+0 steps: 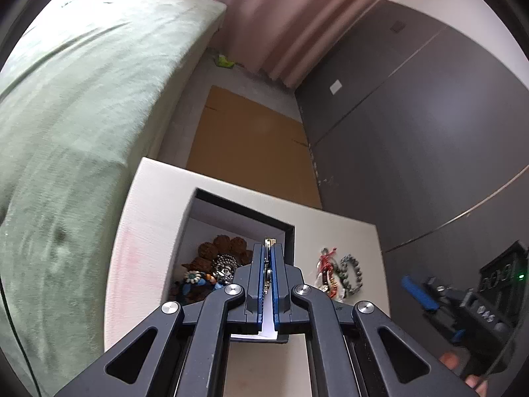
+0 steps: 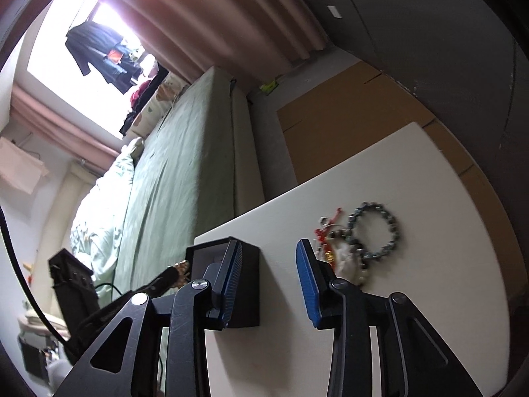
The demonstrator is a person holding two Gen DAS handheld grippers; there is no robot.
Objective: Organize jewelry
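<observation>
A black jewelry box (image 1: 245,205) with a white lining stands open on the white table (image 1: 148,218). Brown beads (image 1: 224,246) and a silver piece (image 1: 224,266) lie inside it. My left gripper (image 1: 268,248) hangs over the box, shut on a small metal ornament (image 1: 269,241). Right of the box lie a red-tasselled charm (image 1: 327,259) and a grey bead bracelet (image 1: 352,273). In the right wrist view my right gripper (image 2: 267,244) is open and empty, between the box (image 2: 248,281) and the charm (image 2: 327,231). The bracelet (image 2: 393,228) lies just beyond its right finger.
A bed with a green cover (image 1: 82,99) runs along the table's left side. Flat cardboard (image 1: 251,142) lies on the floor beyond the table. A dark wardrobe (image 1: 413,115) stands to the right and pink curtains (image 1: 281,23) hang at the back.
</observation>
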